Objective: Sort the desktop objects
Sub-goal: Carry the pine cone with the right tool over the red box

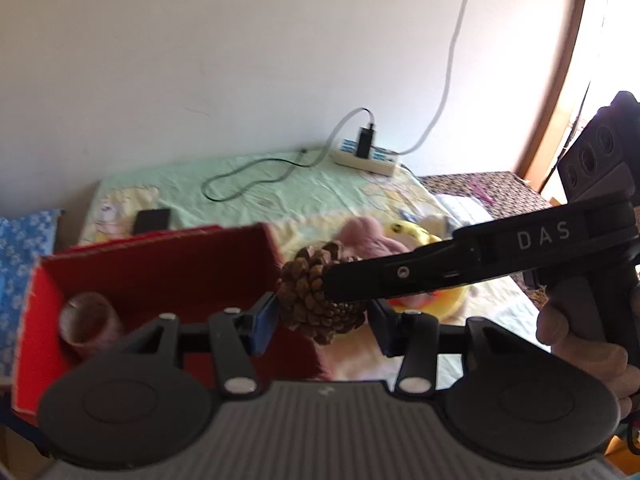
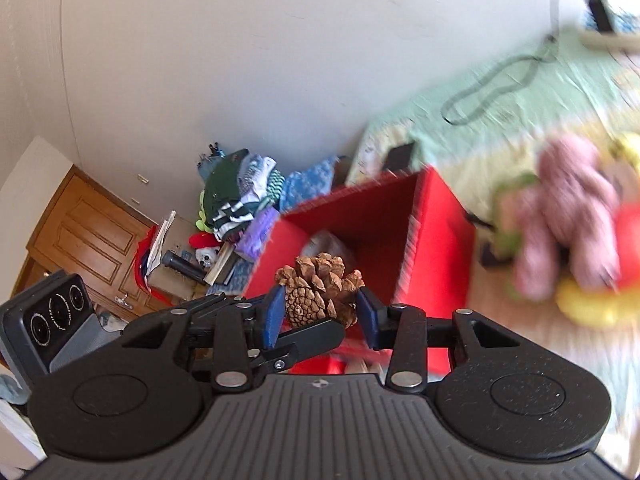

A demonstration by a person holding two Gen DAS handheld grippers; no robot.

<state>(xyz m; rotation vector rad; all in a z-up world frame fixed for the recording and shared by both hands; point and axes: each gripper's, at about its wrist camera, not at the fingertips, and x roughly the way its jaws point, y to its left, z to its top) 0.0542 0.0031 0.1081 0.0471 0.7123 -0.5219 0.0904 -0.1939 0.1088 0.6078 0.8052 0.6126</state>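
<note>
Our 2 grippers both clamp 1 pinecone (image 2: 320, 292).
Left gripper (image 1: 322, 322) and right gripper (image 2: 320, 316) hold it; the red box (image 1: 160, 256) lies just left.

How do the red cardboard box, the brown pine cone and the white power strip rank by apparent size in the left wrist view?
1. Red cardboard box
2. Brown pine cone, though enlarged by nearness to the camera
3. White power strip, far away, so true size is unsure
</note>
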